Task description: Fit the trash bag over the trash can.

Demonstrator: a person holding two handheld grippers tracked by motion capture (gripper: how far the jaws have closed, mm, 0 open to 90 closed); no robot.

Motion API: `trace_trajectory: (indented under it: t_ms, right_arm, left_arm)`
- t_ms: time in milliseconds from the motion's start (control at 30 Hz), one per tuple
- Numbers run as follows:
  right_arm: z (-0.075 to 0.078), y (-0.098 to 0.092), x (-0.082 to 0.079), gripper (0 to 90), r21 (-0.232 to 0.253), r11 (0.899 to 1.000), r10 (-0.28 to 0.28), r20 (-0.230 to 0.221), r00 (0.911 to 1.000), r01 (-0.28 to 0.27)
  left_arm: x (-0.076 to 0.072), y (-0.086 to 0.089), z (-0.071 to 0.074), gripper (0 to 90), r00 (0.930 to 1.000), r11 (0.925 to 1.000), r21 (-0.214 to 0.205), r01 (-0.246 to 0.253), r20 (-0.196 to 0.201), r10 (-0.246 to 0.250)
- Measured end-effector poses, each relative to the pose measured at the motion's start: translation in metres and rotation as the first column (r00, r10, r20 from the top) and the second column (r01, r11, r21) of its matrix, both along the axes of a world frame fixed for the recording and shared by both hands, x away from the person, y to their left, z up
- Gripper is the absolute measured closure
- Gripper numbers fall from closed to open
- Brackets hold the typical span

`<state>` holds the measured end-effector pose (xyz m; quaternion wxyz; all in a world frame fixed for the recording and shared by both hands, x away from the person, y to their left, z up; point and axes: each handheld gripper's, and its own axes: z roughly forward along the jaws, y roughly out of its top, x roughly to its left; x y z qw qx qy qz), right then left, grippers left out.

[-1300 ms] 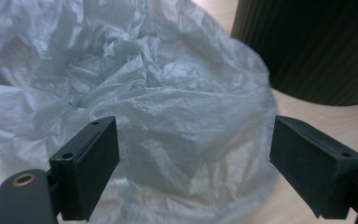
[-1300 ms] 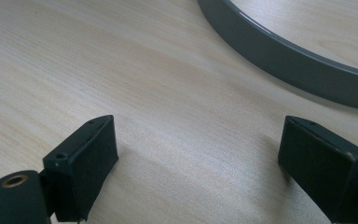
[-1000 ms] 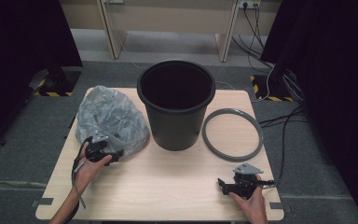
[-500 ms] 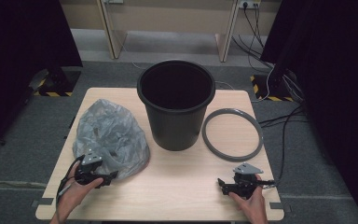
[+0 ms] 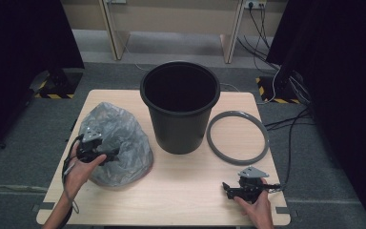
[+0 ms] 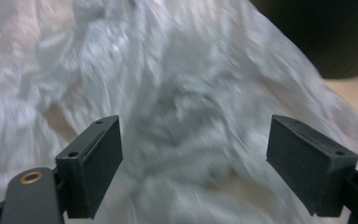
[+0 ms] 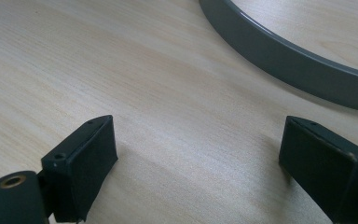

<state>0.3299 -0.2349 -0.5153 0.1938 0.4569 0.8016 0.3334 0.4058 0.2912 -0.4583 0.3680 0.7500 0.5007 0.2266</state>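
Left gripper (image 6: 193,161) gapes wide, the bag (image 5: 116,143) just ahead between its jaws: push into a thick fold before clenching. Right gripper (image 7: 205,172) rests released beside the ring (image 7: 289,60).

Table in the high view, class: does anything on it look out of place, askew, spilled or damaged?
Nothing stands out. The black bin stands upright, unlined, mid-table; the grey ring lies flat to its right; the crumpled grey bag sits loose at its left. Nothing looks spilled or broken. The left gripper, open, is at the bag; the right gripper rests open near the table's front edge.
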Motion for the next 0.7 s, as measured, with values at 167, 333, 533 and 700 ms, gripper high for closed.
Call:
trace_trajectory:
  t_ms: [167, 333, 533, 700]
  right_arm:
    - [0.000, 0.000, 0.000, 11.2, 0.001, 1.000, 0.001, -0.002, 1.0000, -0.001]
    - [0.000, 0.000, 0.000, 11.0, 0.001, 1.000, 0.002, -0.003, 1.0000, -0.002]
    - [0.000, 0.000, 0.001, 10.7, 0.002, 1.000, 0.003, -0.003, 1.0000, -0.003]
    - [0.000, 0.000, 0.001, 10.6, 0.000, 1.000, 0.005, -0.003, 1.0000, -0.005]
  left_arm:
    - [0.025, -0.006, -0.008, 14.7, 0.9989, 0.9995, 0.029, -0.011, -0.046, 0.012]
    - [0.039, -0.010, -0.033, 15.0, 0.9932, 0.9972, 0.070, -0.026, -0.111, 0.034]
    - [0.043, -0.014, -0.048, 15.3, 0.9900, 0.9959, 0.086, -0.029, -0.135, 0.041]
    - [0.040, -0.015, -0.051, 33.6, 0.9912, 0.9976, 0.070, 0.004, -0.133, 0.005]
